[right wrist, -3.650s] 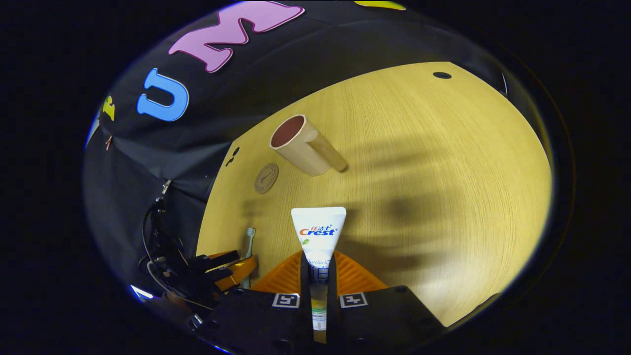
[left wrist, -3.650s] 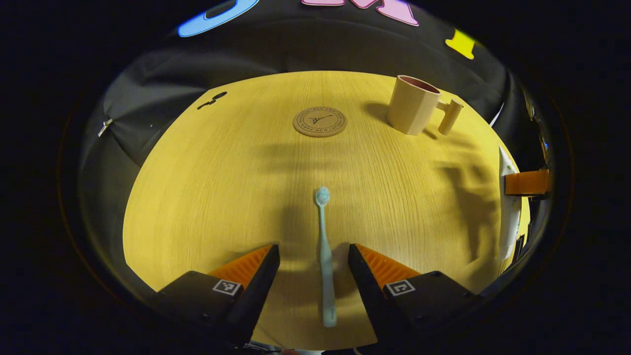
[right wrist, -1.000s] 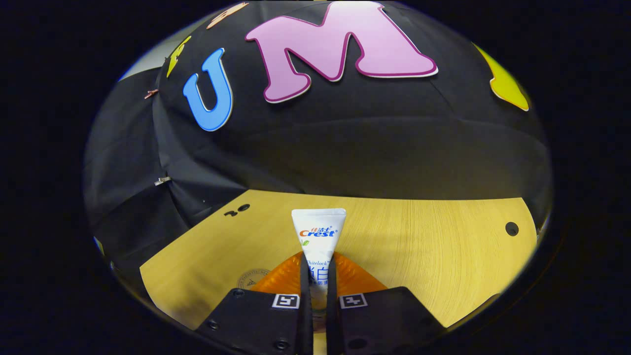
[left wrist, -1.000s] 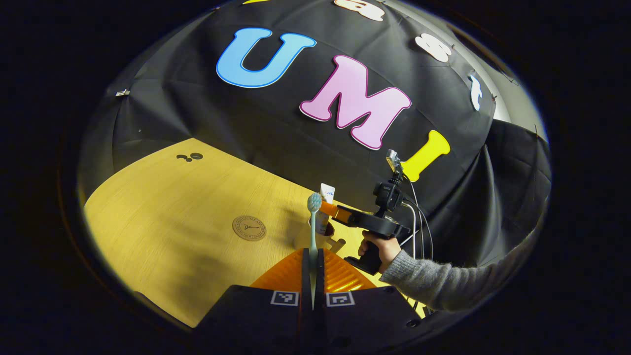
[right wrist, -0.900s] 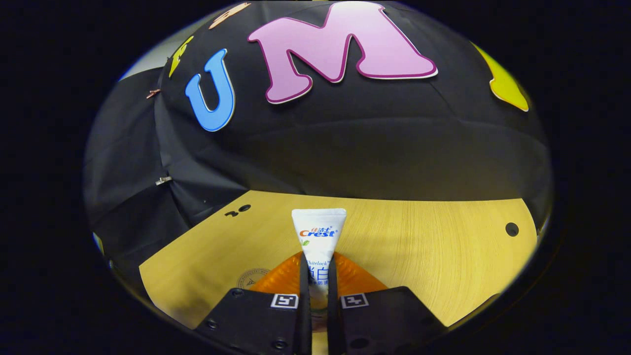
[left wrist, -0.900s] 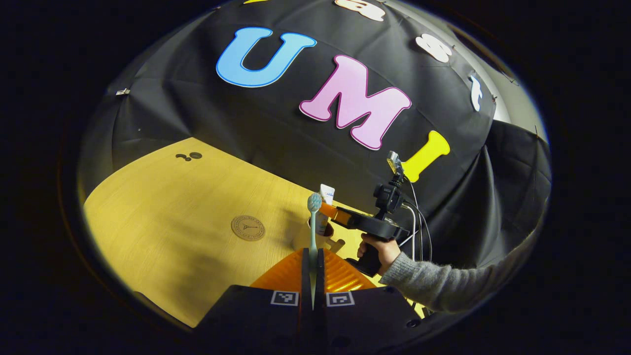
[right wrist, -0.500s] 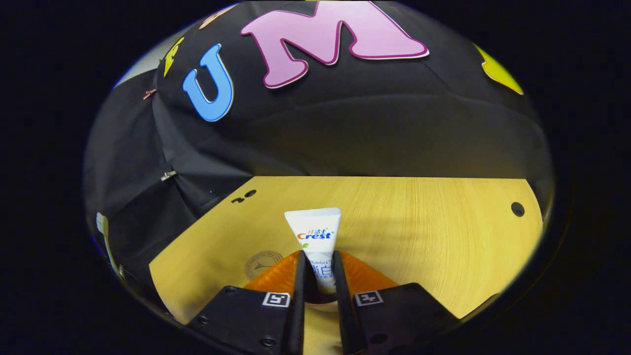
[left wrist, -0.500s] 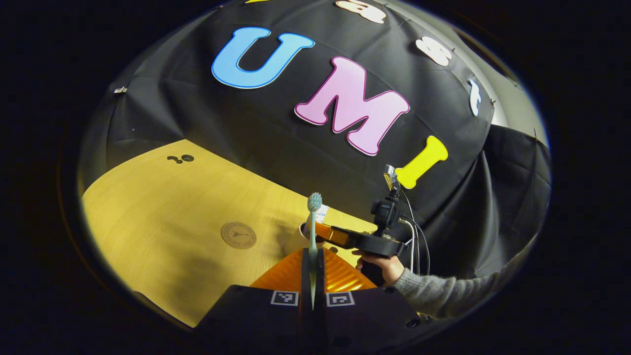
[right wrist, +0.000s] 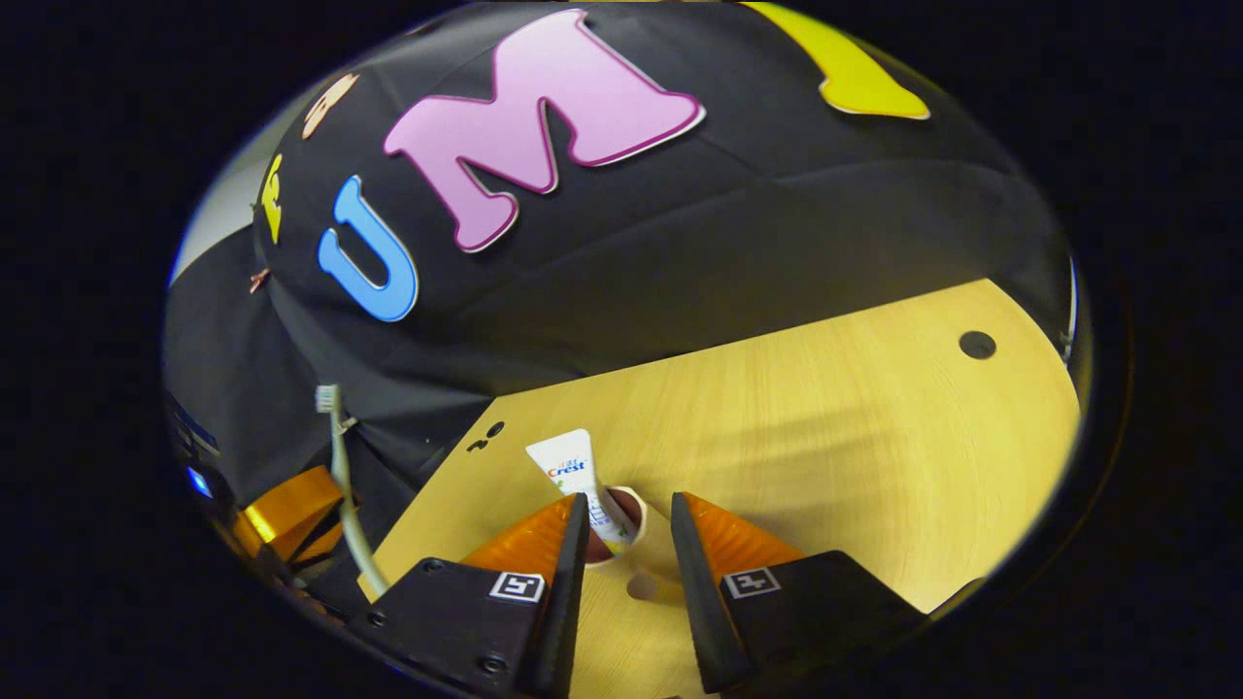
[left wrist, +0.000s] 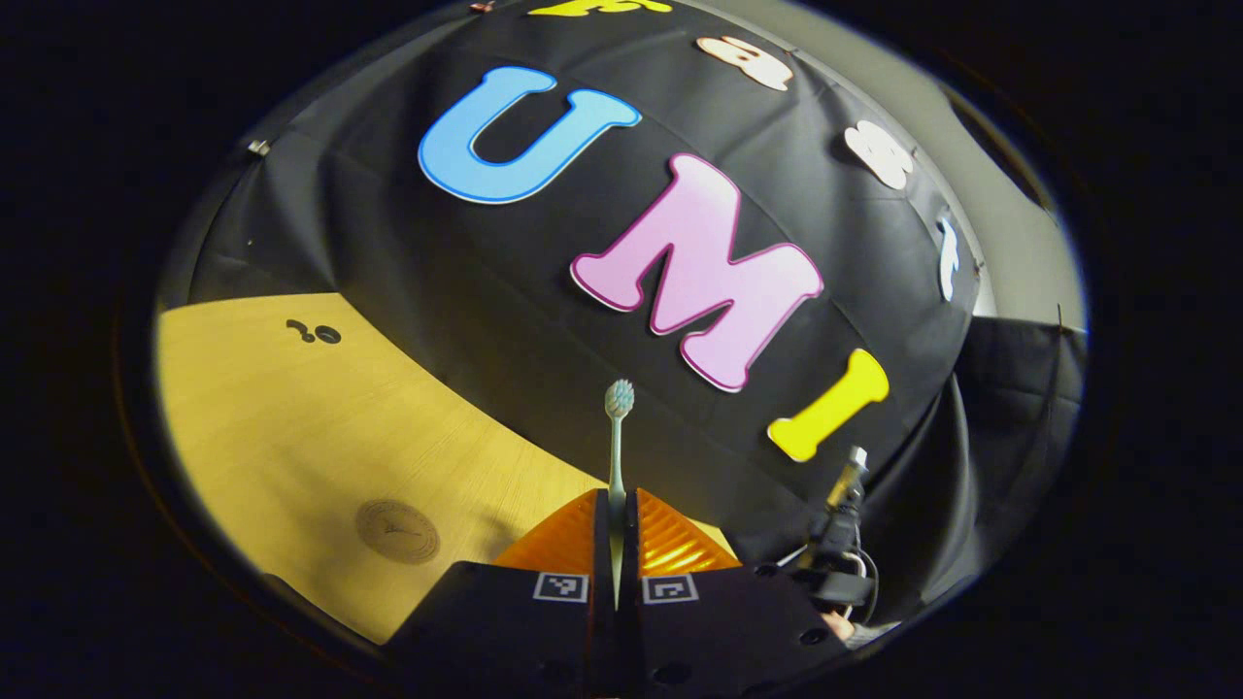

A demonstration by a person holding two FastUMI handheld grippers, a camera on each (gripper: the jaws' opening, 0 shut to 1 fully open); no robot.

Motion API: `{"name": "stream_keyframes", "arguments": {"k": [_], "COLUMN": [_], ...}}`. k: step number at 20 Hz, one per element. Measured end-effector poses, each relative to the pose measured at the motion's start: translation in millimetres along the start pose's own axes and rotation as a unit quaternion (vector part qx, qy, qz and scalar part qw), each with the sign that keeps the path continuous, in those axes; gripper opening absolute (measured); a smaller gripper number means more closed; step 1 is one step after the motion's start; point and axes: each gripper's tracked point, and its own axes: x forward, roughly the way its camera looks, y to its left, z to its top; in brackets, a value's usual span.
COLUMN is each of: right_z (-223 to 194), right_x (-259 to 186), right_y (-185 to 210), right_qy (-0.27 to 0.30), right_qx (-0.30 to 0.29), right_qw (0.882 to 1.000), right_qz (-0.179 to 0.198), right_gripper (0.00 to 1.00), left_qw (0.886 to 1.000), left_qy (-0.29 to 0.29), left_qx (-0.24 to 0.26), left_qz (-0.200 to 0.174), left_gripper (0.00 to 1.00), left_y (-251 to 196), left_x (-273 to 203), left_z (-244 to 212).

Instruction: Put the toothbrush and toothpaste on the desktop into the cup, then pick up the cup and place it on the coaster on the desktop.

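My left gripper is shut on the pale green toothbrush, which stands upright with its bristle head on top. The round brown coaster lies on the yellow desktop at the lower left of the left gripper view. In the right gripper view my right gripper is open. The beige cup sits just beyond and between its fingers, partly hidden by them. The white toothpaste tube stands in the cup, leaning left, free of both fingers. The left gripper with the toothbrush is at the far left.
The desktop has a round cable hole at the far right and small dark holes near its back corner. The black cloth wall rises right behind the table. The right gripper's handle and cables are at the lower right of the left gripper view.
My right gripper has opened and let go of the toothpaste, which now stands in the cup. The left gripper, holding the toothbrush throughout, has swung so the cup left its view.
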Motion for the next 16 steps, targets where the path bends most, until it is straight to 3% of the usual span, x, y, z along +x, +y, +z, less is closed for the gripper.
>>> {"name": "stream_keyframes", "arguments": {"k": [1, 10, 16], "right_z": [0.2, -39.3, -55.9], "right_x": [-9.1, -56.8, -60.7], "right_y": [-7.4, -53.1, -65.4], "right_qy": [-0.001, 0.021, 0.039], "right_qx": [0.012, 0.038, 0.025], "right_qw": [1.0, 0.999, 0.999], "right_qz": [-0.002, -0.021, -0.024], "right_gripper": [0.52, 0.52, 0.52], "left_qw": [1.0, 0.992, 0.989], "left_qy": [-0.014, -0.088, -0.091], "left_qx": [-0.005, -0.014, 0.014], "left_qz": [0.011, 0.094, 0.114], "left_gripper": [0.06, 0.06, 0.06], "left_y": [4.2, 49.1, 61.7], "left_x": [12.9, 89.6, 105.6], "left_z": [-0.5, -23.8, -48.2]}}
